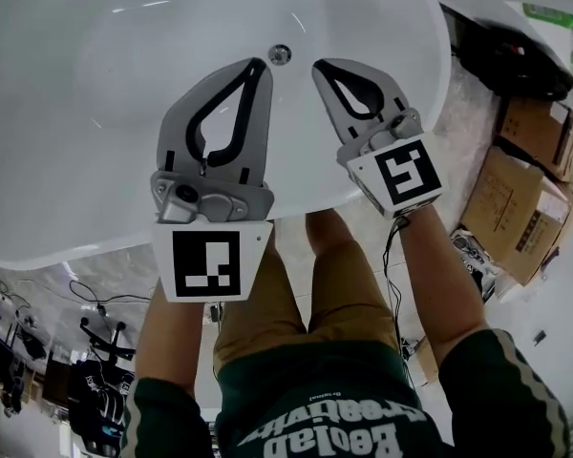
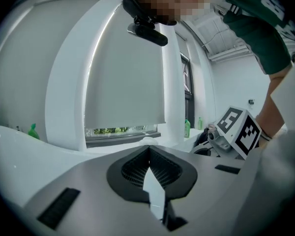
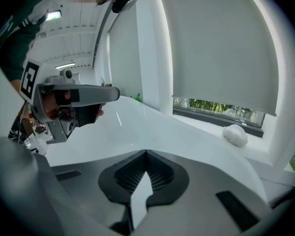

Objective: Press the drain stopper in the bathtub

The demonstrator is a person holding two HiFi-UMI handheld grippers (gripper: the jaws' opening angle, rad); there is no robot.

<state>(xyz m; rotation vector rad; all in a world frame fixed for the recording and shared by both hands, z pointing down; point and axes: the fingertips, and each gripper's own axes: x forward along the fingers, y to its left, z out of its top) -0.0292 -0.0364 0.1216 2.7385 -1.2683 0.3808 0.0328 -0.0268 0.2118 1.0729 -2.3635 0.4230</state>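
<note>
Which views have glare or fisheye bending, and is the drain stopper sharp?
Head view: drain stopper sharp, faint glare streaks on the bathtub. Left gripper view: heavy fisheye, black corners, window blind bowed. Right gripper view: same bending and dark corners.

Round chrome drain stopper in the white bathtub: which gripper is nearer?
Left. Left gripper sits just left of the drain stopper; right gripper lies farther off, to its right.

Behind the right gripper, toward the person, we read upside-down white print on the green shirt: "Beolab", then perhaps "Creativity". Print on the cartons is illegible.
</note>
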